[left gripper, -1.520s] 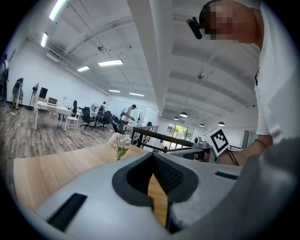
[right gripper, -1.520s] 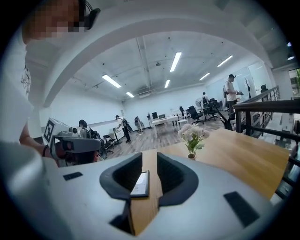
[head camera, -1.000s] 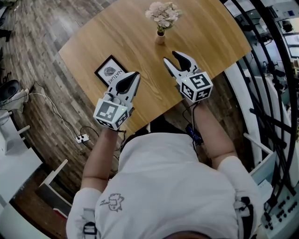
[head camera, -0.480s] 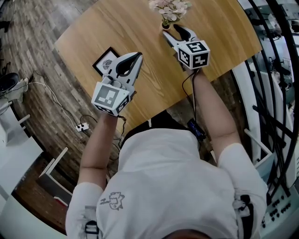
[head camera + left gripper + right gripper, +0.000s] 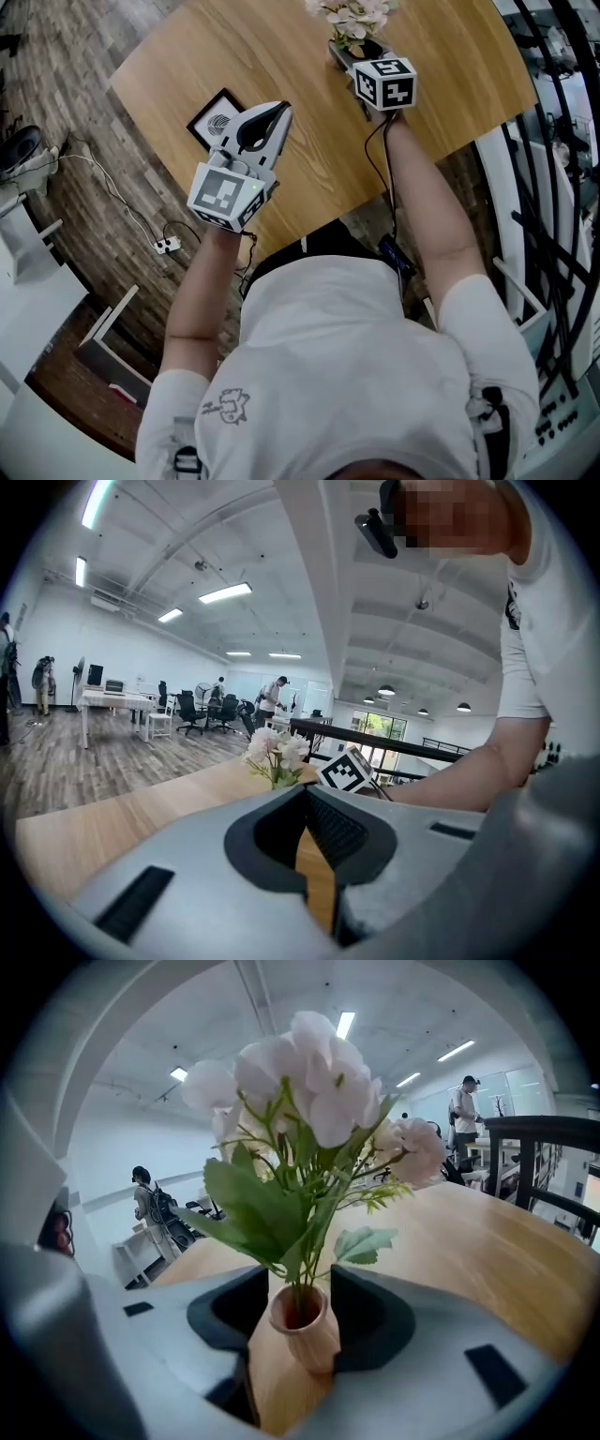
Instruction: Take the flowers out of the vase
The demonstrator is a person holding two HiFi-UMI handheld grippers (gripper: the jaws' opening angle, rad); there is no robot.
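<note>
Since the vase [image 5: 302,1335] stands between the jaws of the right hand-held gripper [image 5: 360,52], which are spread wide and have just been closing a little, the step in hand is judged to be the steadying of the vase so that the flowers [image 5: 309,1082] can be drawn out. The vase is seen upright on the worktop [image 5: 281,56], close against one pad with a gap left at the other, so it is not yet clamped. The grip would best be closed on the body below the lip, with stems and leaves kept clear of the pads. A push from one side only could tip so slim a vase. The left hand-held gripper [image 5: 279,111] is held above the near part of the worktop with its jaws together and nothing in them. It would have to be opened before the stems are taken just above the lip and lifted straight up.

Bare worktop is left between the two grippers, and only a framed picture [image 5: 221,120] lies beside the left one, near the worktop's edge. Open wood is shown beyond the vase in the right gripper view, so the flowers could be laid there, well in from the edge.
</note>
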